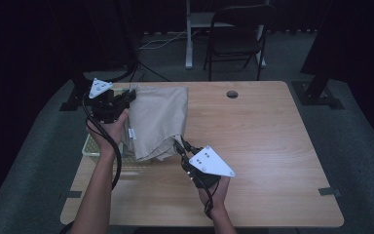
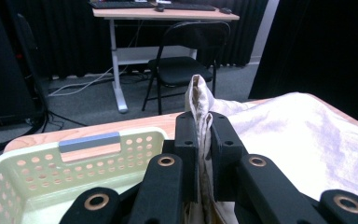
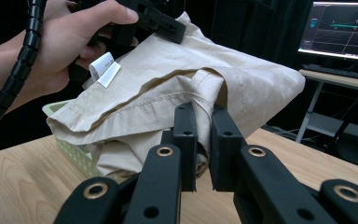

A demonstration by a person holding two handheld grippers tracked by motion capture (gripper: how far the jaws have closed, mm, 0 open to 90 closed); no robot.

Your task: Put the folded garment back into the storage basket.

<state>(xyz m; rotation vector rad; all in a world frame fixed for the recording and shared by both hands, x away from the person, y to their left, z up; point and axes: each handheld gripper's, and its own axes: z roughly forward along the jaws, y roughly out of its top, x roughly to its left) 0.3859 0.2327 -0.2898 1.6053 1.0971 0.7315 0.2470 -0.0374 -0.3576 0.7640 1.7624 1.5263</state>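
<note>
Dark curtains and grey carpet ring my wooden desk (image 1: 272, 146), with a folding chair (image 1: 236, 36) standing beyond its far edge. I hold both claws on one beige cloth (image 1: 158, 122), which hangs lifted over the desk's left part, stretched between them.

My left claw (image 1: 129, 97) sits near the far left corner and is clamped on the cloth's upper edge; in the left gripper view a fold of fabric (image 2: 203, 121) stands pinched upright between the two black jaws, which are pressed together on it. My right claw (image 1: 180, 146) is nearer the front, towards the middle of the desk, and is clamped on the cloth's lower corner; in the right gripper view the hemmed seam (image 3: 203, 100) runs down between its closed jaws.

I see a small white label (image 3: 103, 68) sewn on the cloth close to my left hand (image 3: 65, 42).

Beneath the cloth, at the left edge of the desk, sits a pale perforated basket (image 2: 37, 172). Its near end shows under the hanging fabric in the high view, and the cloth's lower folds droop just above its rim.
</note>
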